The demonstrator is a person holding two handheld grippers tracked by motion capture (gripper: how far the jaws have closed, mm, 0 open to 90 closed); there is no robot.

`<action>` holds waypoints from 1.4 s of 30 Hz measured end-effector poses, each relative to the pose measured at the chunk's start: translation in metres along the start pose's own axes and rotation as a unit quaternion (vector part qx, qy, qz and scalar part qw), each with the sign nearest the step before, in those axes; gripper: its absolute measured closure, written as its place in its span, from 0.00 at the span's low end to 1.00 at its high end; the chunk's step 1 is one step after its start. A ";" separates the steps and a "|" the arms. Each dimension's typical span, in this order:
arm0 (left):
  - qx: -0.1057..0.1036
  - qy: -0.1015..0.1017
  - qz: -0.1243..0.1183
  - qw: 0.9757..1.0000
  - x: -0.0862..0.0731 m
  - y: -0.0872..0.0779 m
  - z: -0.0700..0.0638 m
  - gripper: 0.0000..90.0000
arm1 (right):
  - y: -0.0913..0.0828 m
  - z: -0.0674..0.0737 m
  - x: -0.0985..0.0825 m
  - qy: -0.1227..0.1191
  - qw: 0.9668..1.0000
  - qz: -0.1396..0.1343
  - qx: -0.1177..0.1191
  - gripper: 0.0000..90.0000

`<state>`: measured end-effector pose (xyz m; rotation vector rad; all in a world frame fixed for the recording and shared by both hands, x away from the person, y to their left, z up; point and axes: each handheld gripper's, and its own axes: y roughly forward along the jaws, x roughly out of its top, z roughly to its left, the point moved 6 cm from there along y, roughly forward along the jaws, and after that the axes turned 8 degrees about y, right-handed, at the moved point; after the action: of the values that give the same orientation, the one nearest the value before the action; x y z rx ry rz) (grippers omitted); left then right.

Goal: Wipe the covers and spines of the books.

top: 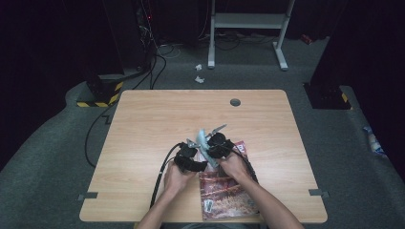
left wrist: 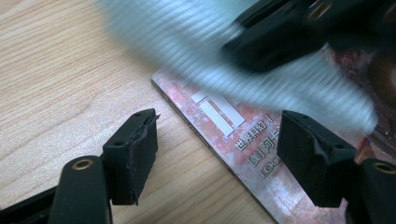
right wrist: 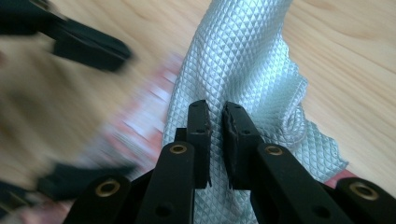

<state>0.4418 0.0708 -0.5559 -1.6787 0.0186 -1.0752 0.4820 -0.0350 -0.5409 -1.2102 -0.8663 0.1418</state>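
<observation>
A pale blue-grey quilted cloth (right wrist: 247, 60) hangs pinched between the pads of my right gripper (right wrist: 217, 135), which is shut on it. From above, the cloth (top: 204, 143) is held over the top edge of a red magazine (top: 224, 191) lying near the table's front edge. My left gripper (left wrist: 215, 149) stands open above the magazine's corner (left wrist: 224, 135), nothing between its pads. The cloth (left wrist: 187, 42) sweeps blurred past its camera, along with my right gripper's jaw. High view: my left gripper (top: 190, 153) sits just left of my right gripper (top: 217, 140).
The wooden table (top: 143, 133) has bare surface to the left, right and back. A grey cable grommet (top: 235, 102) sits near its far edge. Cables trail off the left front. A white desk frame (top: 248, 28) stands on the grey floor beyond.
</observation>
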 end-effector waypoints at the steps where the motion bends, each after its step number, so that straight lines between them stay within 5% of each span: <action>1: -0.001 -0.003 -0.002 1.000 0.000 0.000 0.000 0.31 | -0.004 -0.005 -0.005 0.020 1.000 0.007 -0.011 0.91; 3: 0.000 -0.004 -0.003 1.000 0.000 0.001 0.000 0.30 | -0.014 -0.031 -0.016 0.023 0.999 -0.002 -0.035 0.91; 8: 0.001 -0.004 -0.003 1.000 0.000 0.001 0.001 0.30 | -0.038 -0.075 -0.044 0.071 0.995 -0.018 -0.063 0.90; 12: 0.004 -0.005 -0.002 1.000 0.000 0.000 0.001 0.30 | -0.051 -0.095 -0.065 0.089 0.993 -0.023 -0.075 0.90; 21: 0.007 -0.015 -0.002 1.000 0.000 -0.001 0.000 0.33 | -0.073 -0.084 -0.103 0.066 0.996 -0.027 -0.060 0.90; 26: -0.005 -0.019 -0.001 1.000 -0.005 -0.007 -0.005 0.37 | -0.080 -0.096 -0.108 0.087 0.993 -0.029 -0.075 0.89; 28: -0.012 -0.022 -0.011 1.000 -0.009 -0.012 -0.010 0.37 | -0.080 -0.112 -0.109 0.105 0.990 -0.027 -0.093 0.88; 32: -0.017 -0.018 -0.019 1.000 -0.016 -0.020 -0.019 0.38 | -0.083 -0.120 -0.110 0.122 0.988 -0.032 -0.094 0.78; 36: -0.020 -0.012 -0.017 1.000 -0.020 -0.023 -0.028 0.38 | -0.099 -0.112 -0.107 0.119 0.987 -0.073 -0.077 0.74; 42: -0.026 -0.003 -0.011 1.000 -0.024 -0.024 -0.042 0.39 | -0.104 -0.082 -0.113 0.093 0.992 -0.075 -0.029 0.68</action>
<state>0.3886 0.0607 -0.5526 -1.7323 0.0233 -1.0942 0.4230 -0.1968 -0.5163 -1.1867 -0.7989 -0.1173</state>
